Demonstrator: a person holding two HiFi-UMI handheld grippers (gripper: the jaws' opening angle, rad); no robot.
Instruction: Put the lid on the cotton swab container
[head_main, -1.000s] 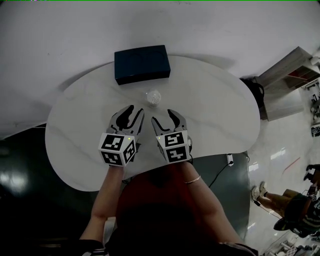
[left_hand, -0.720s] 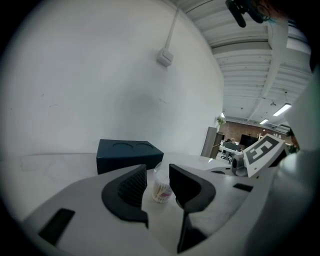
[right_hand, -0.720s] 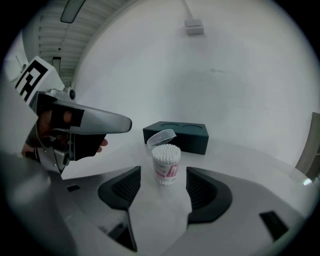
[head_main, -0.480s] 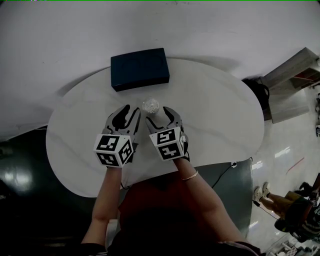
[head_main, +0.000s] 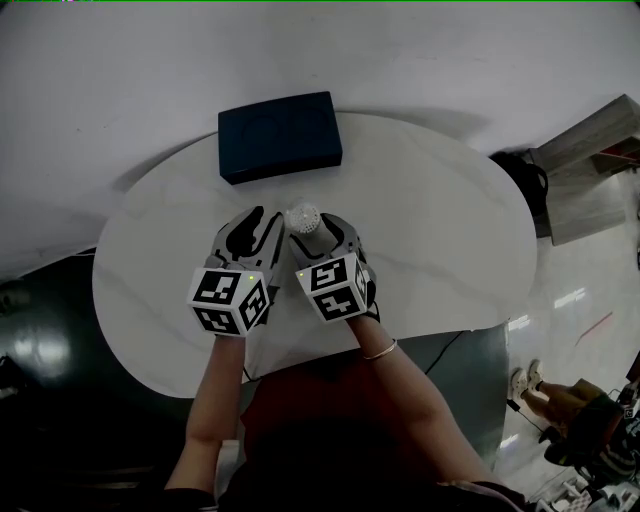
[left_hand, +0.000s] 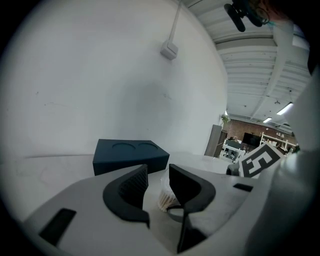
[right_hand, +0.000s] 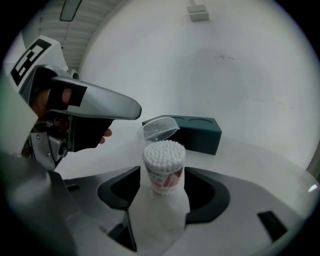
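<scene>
**Desk:** What's on your screen, biggest first?

**Me:** The white rounded worktop (head_main: 430, 240), with a dark blue box (head_main: 280, 135) lying at its far edge. I can see two round recesses in the box top. Just in front of the box stands the cotton swab container (head_main: 303, 217). It is upright, open at the top and packed full of swabs (right_hand: 164, 152), white heads up. The clear lid (right_hand: 159, 127) is off it, tilted in the air just above the container's mouth.

**Desk:** What has changed since a second ago?

**Me:** Back then both my tools sat short of the container, which stood clear beyond their tips. Both have since come forward to it. The box and the container look to be where they were on the worktop.

**Desk:** And the grips?

**Me:** My left hand-held gripper (head_main: 258, 228) has its jaws narrowly apart, clamped on the lid at its edge. My right hand-held gripper (right_hand: 162, 172) has just been opening and its jaws now stand wide. The container stands between them, close to both pads, but I see neither pad pressing on it.
</scene>
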